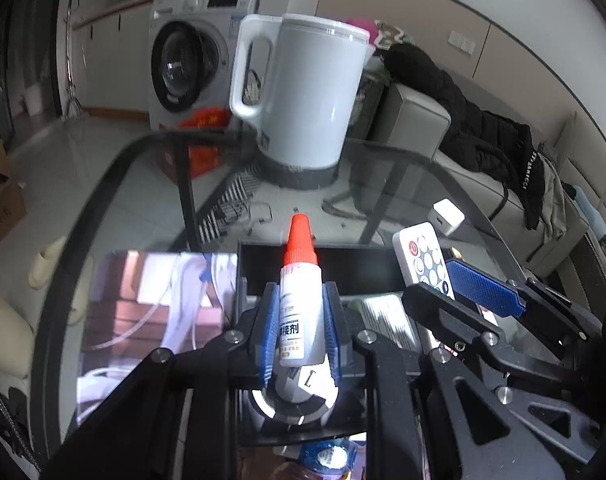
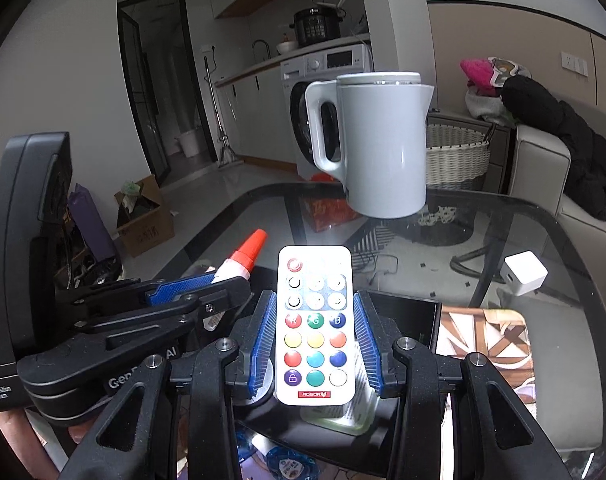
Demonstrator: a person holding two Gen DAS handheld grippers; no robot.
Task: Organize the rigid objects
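My left gripper is shut on a small white glue bottle with an orange-red cap, held upright above a black tray on the glass table. My right gripper is shut on a white remote control with coloured buttons, held over the same tray. In the left wrist view the right gripper with the remote sits to the right. In the right wrist view the left gripper with the glue bottle sits to the left.
A white electric kettle stands at the far side of the glass table. A white charger cube lies at the right. Printed mats flank the tray. A sofa with dark clothes is beyond.
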